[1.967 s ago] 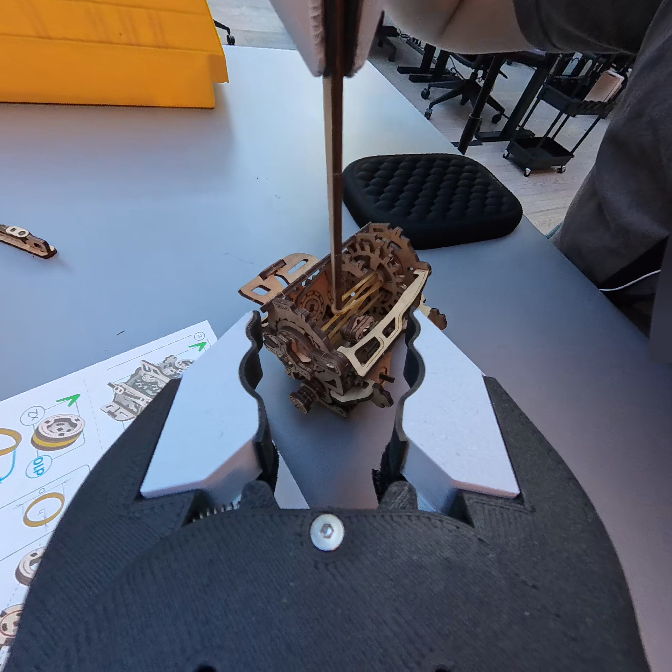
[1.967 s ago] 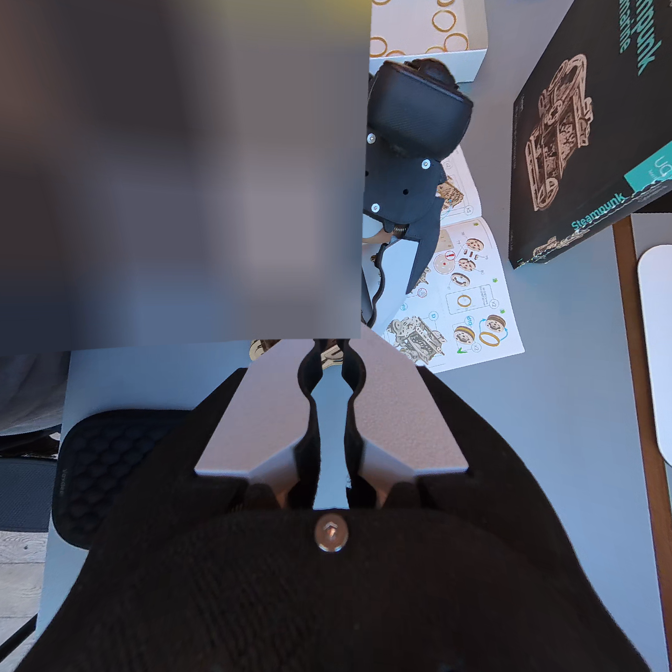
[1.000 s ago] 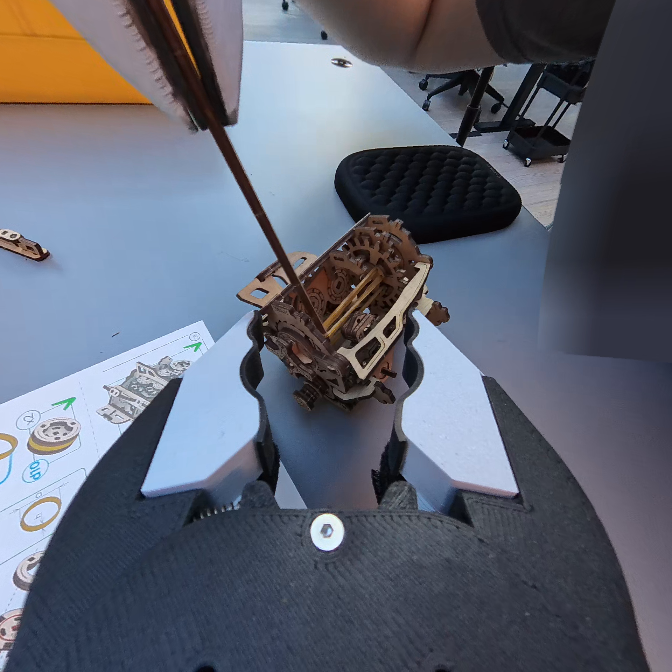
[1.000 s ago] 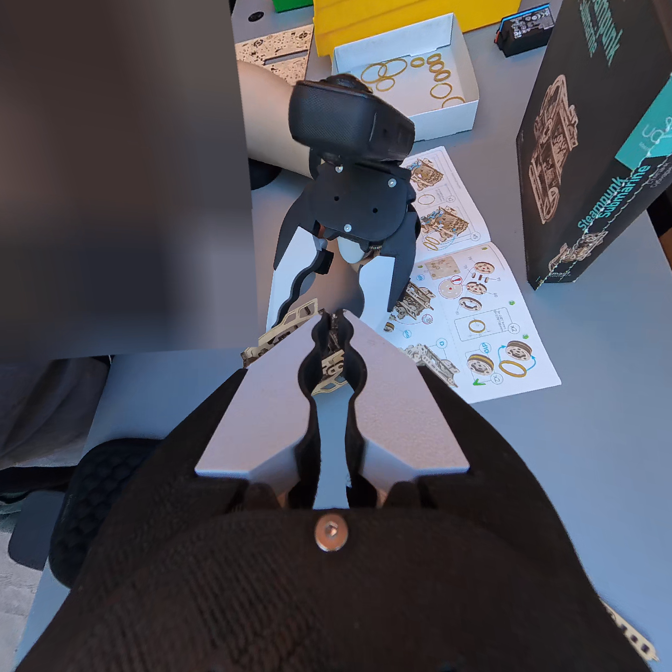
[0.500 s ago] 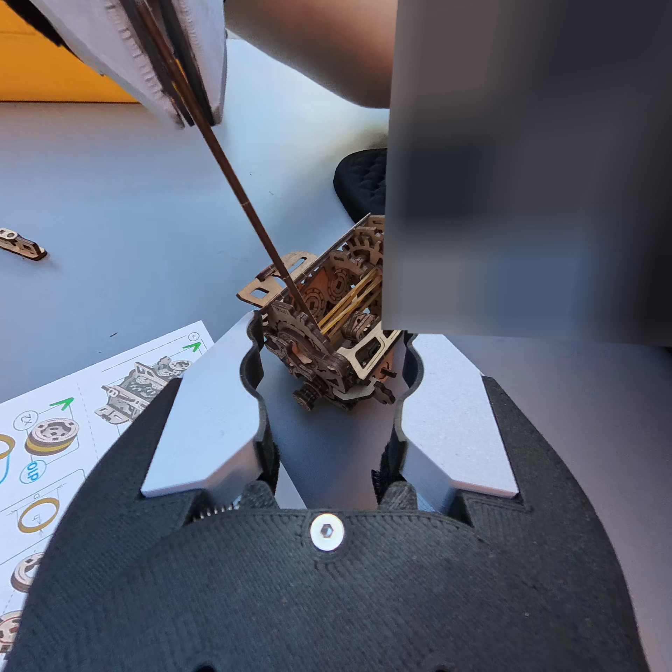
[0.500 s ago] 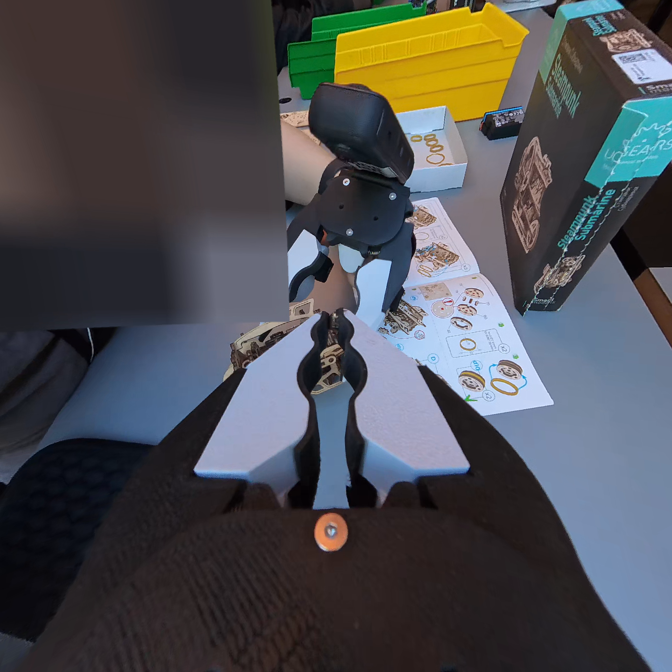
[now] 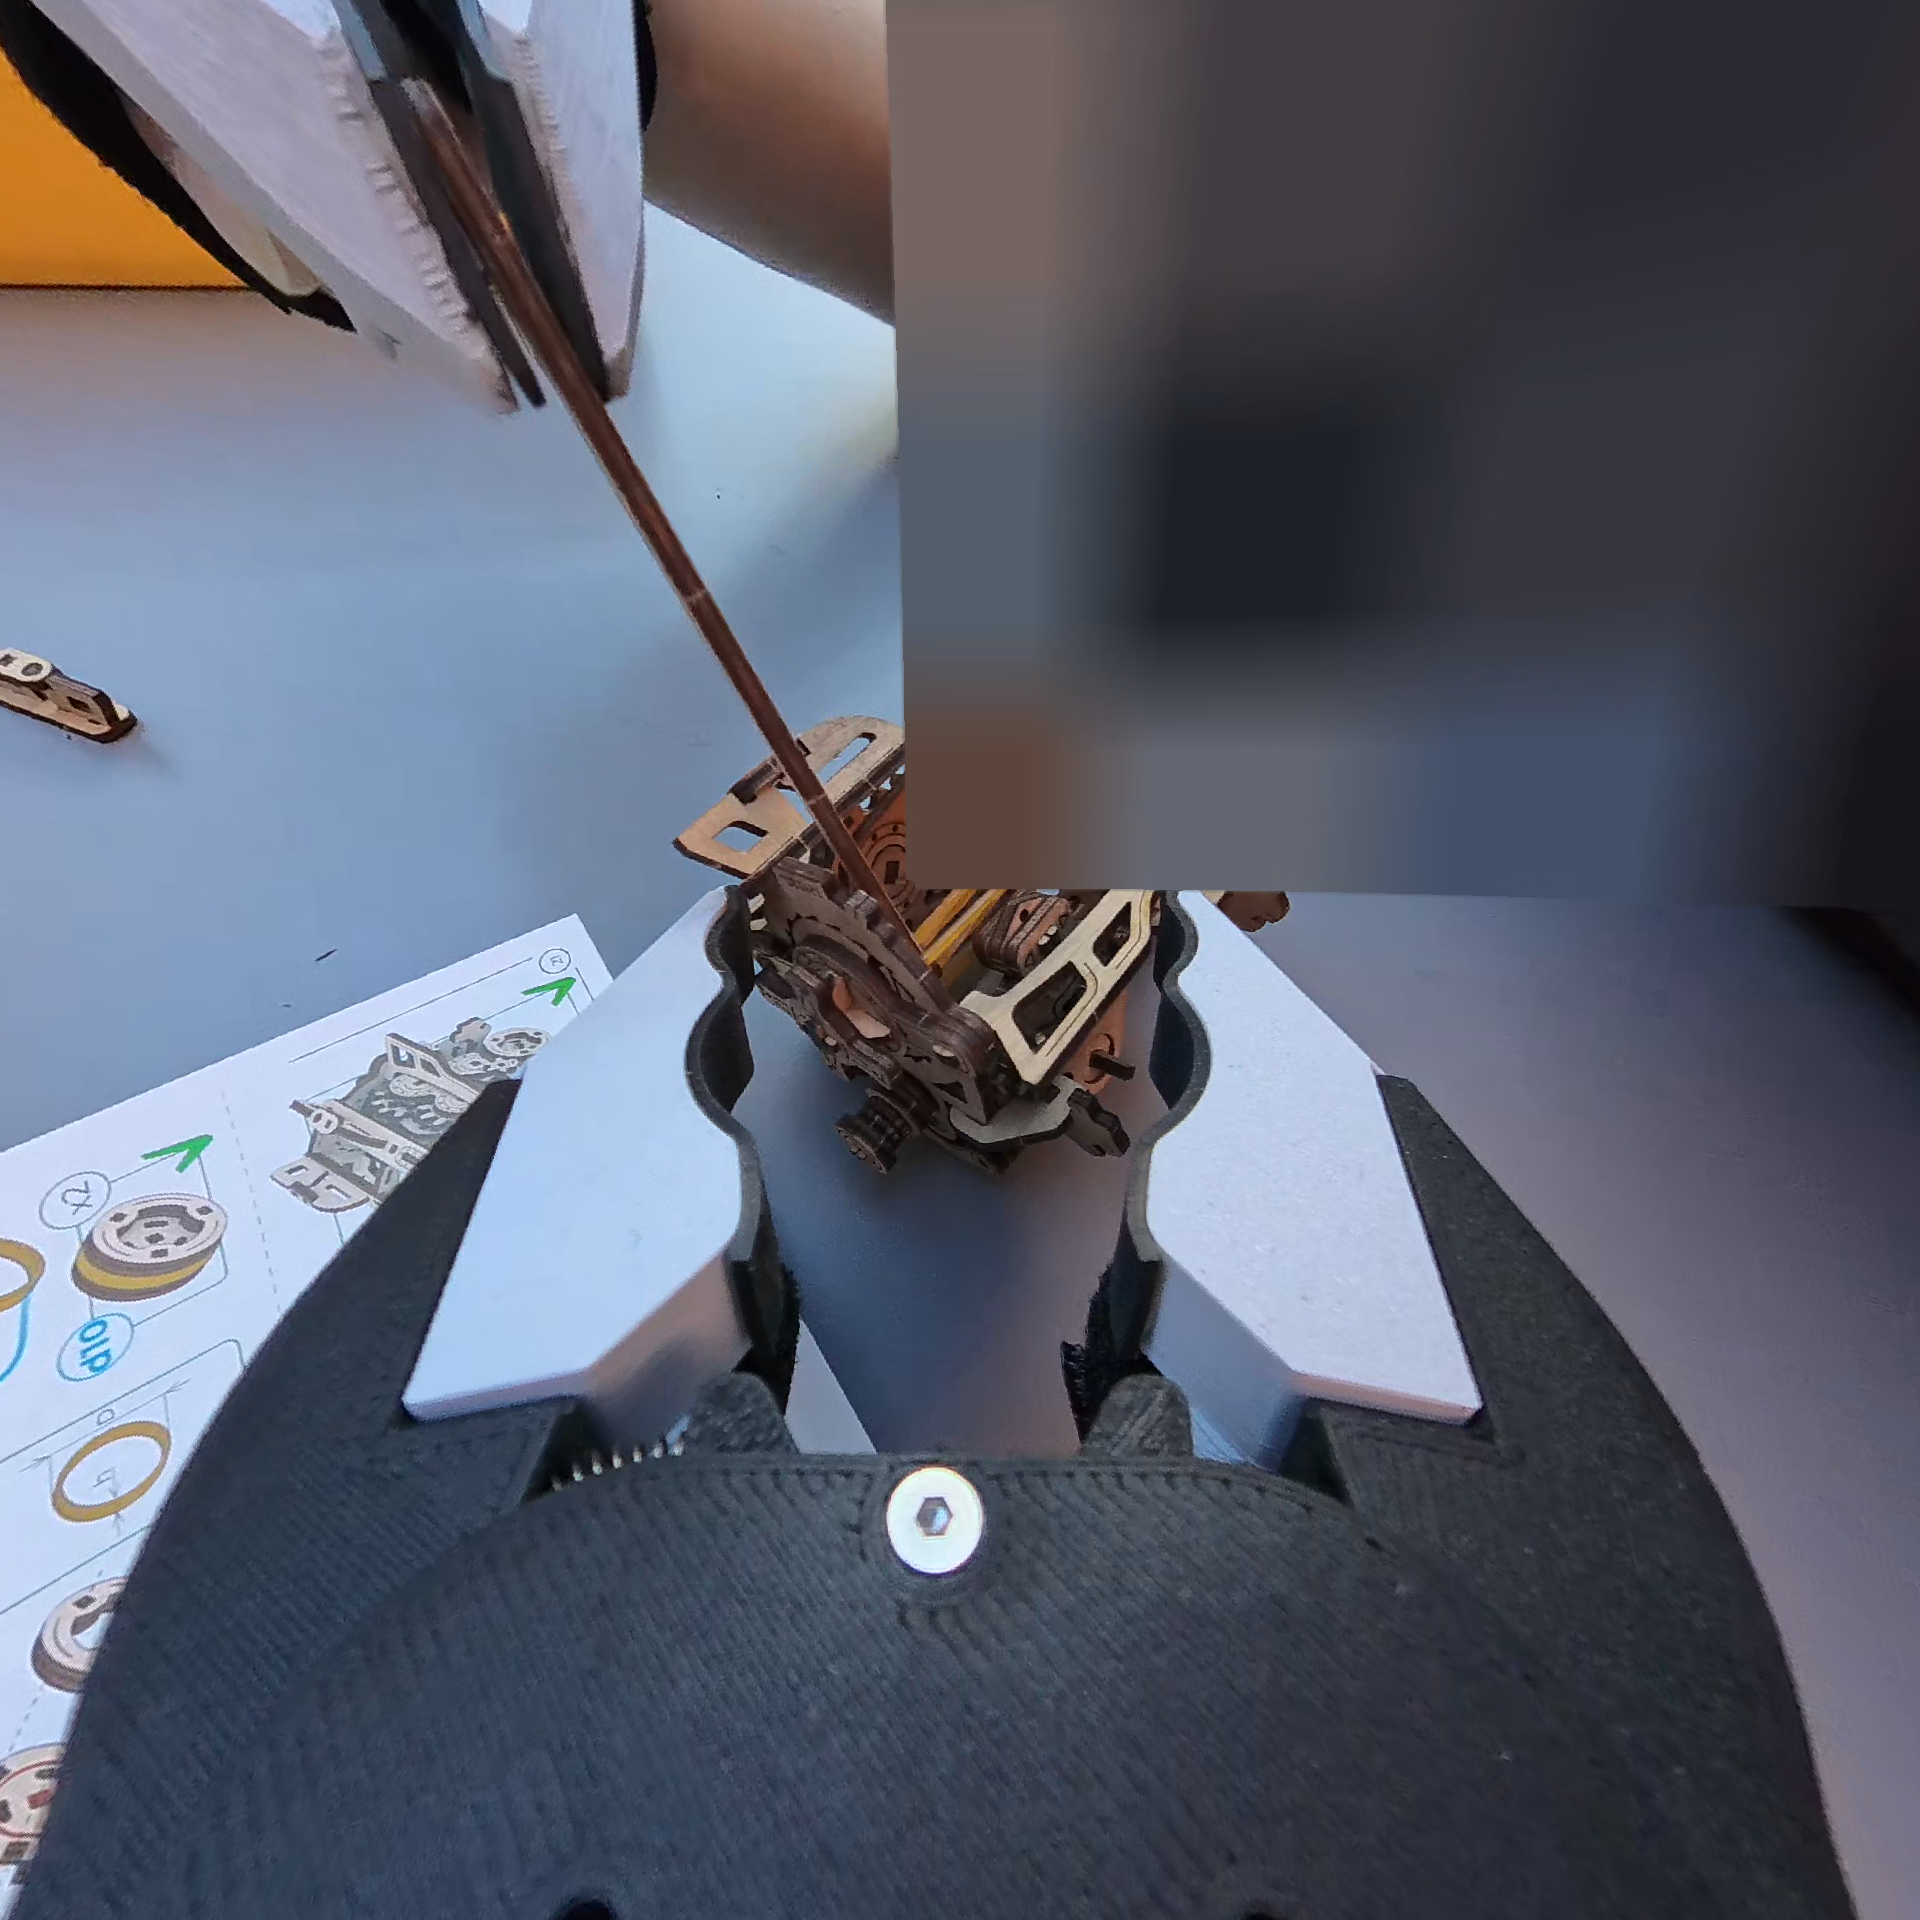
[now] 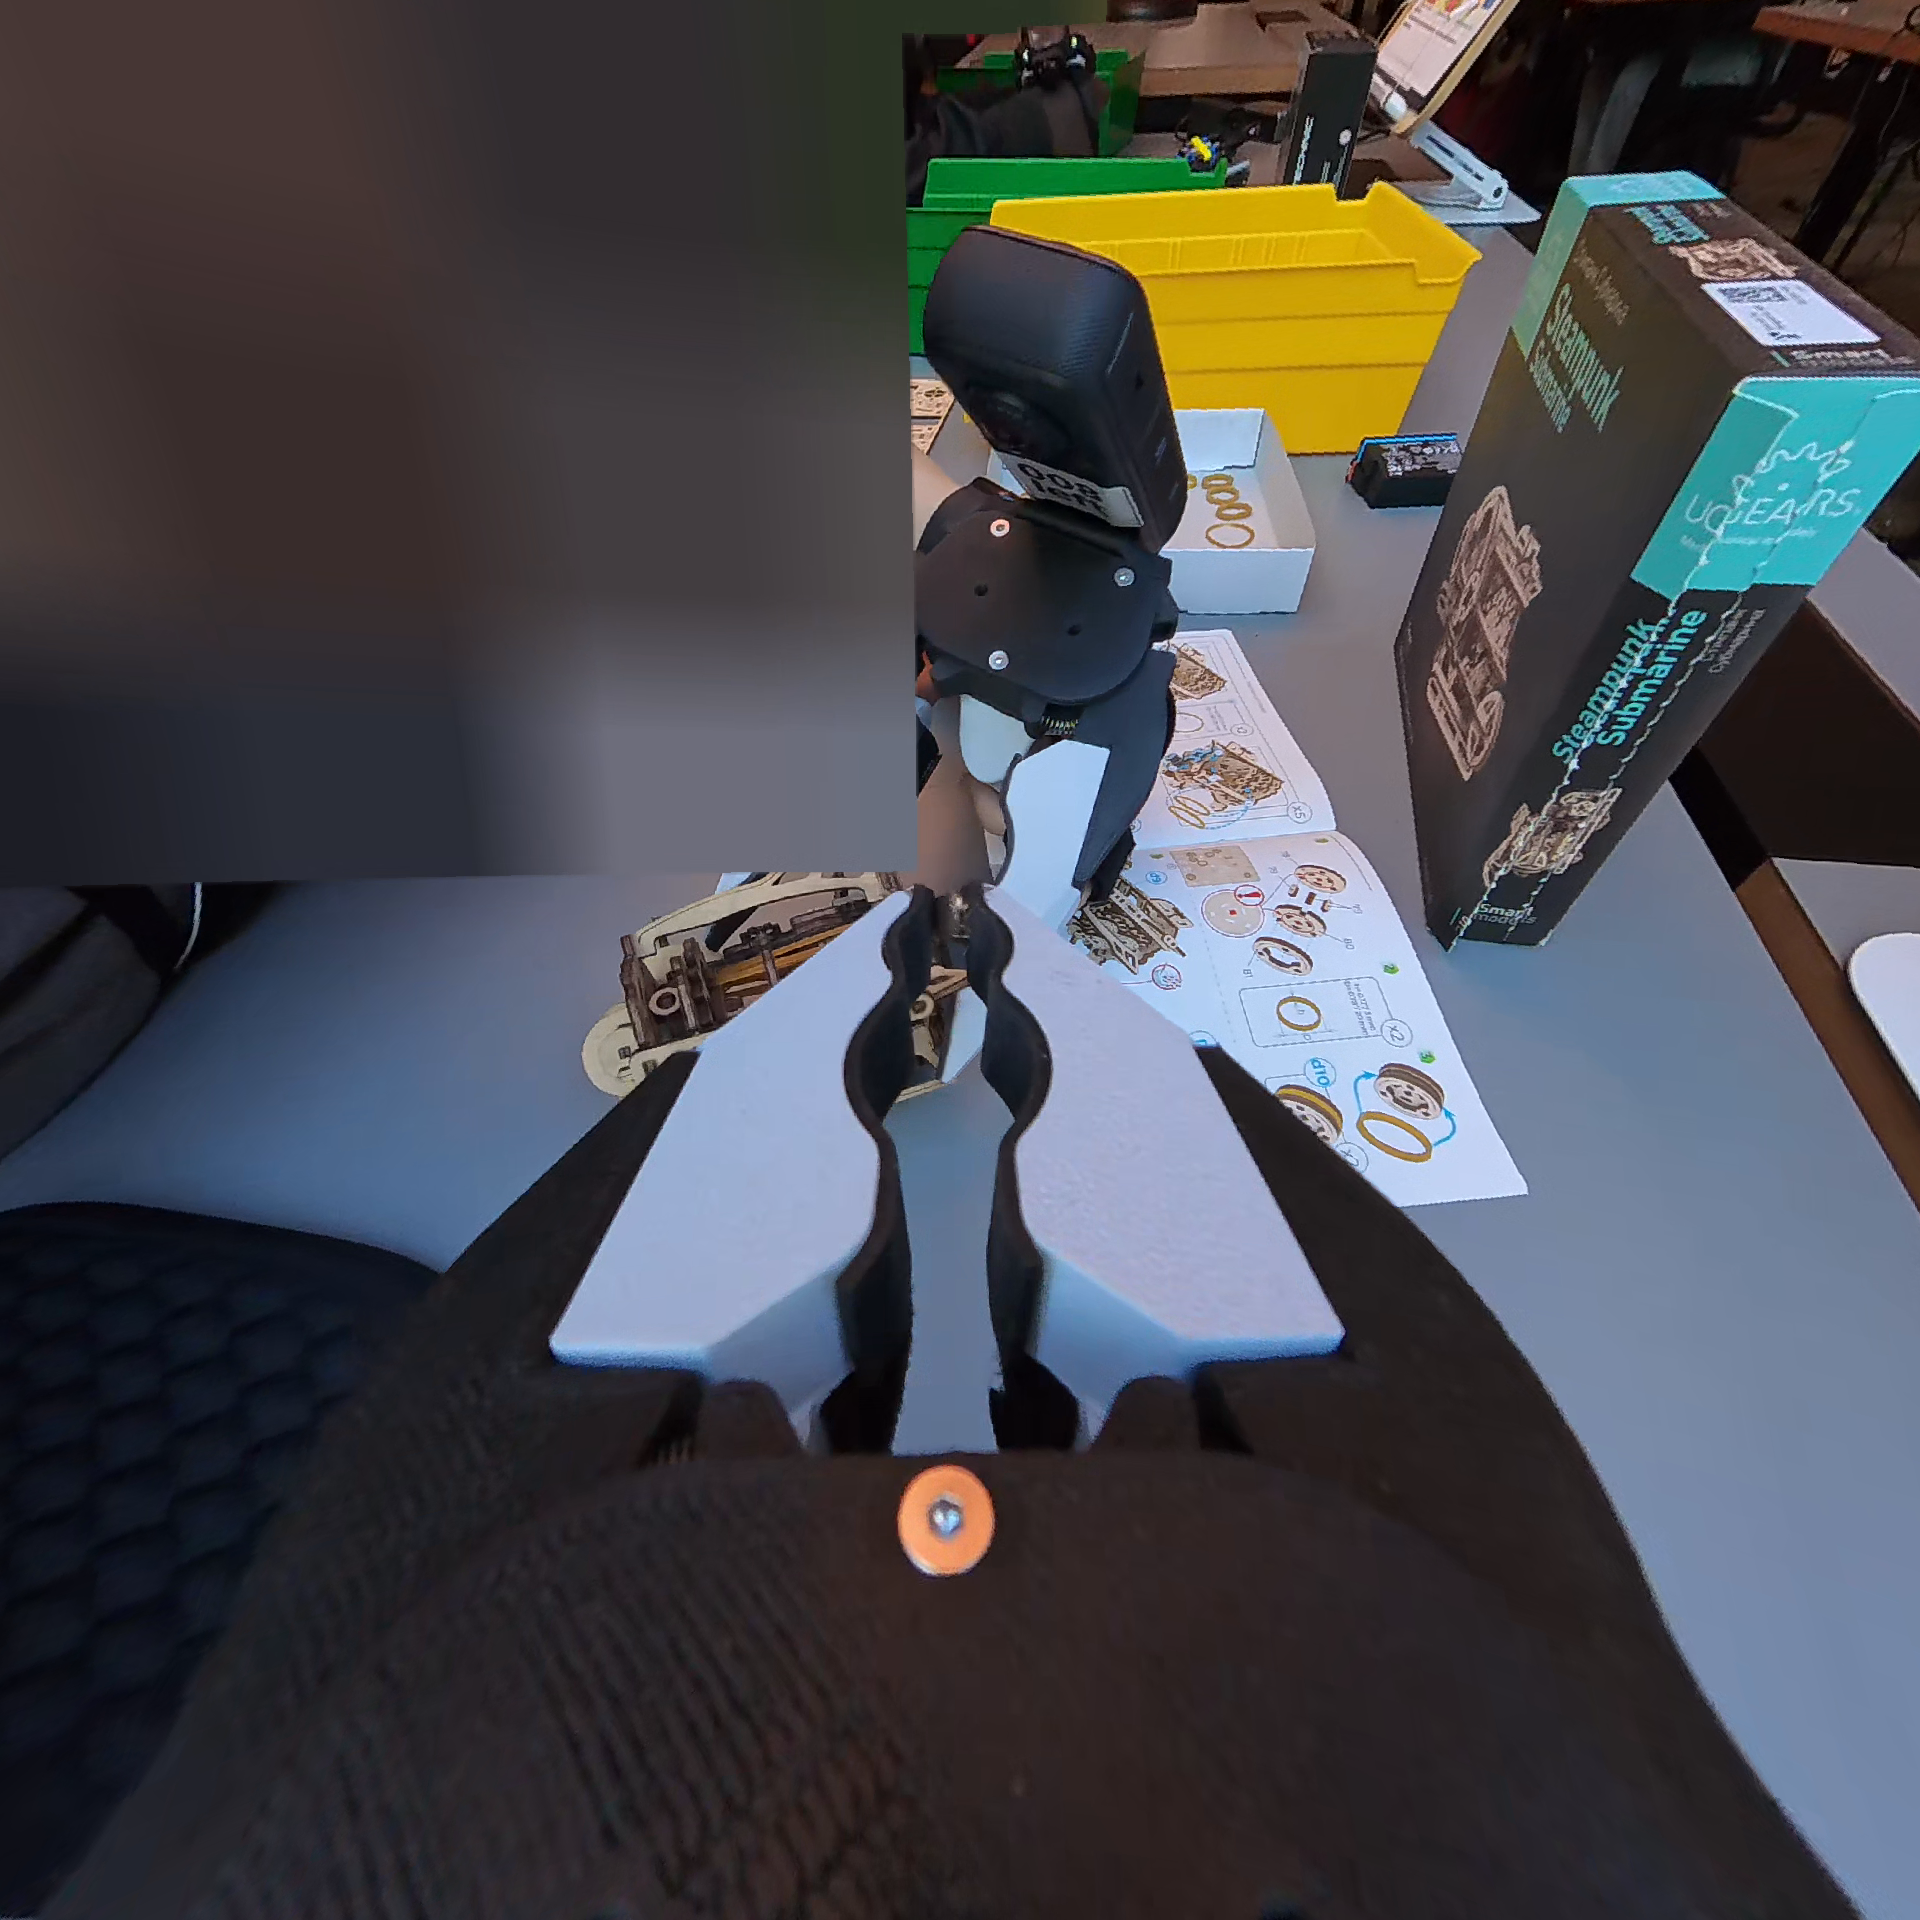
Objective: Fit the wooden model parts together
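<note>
Left wrist view: where the grey table (image 7: 312, 520) spreads bare, the wooden model (image 7: 935, 997) stands between the left gripper (image 7: 951, 987)'s wide-spread fingers; an instruction sheet (image 7: 208, 1195) lies left.
Right gripper (image 7: 488, 208): pinches a thin dark stick (image 7: 665, 582) slanting into the model.
Right wrist view: yellow bin (image 8: 1278, 301), green bin (image 8: 997, 197), dark box (image 8: 1621, 582) and black cushion (image 8: 156, 1403) ring the model (image 8: 727, 966).
</note>
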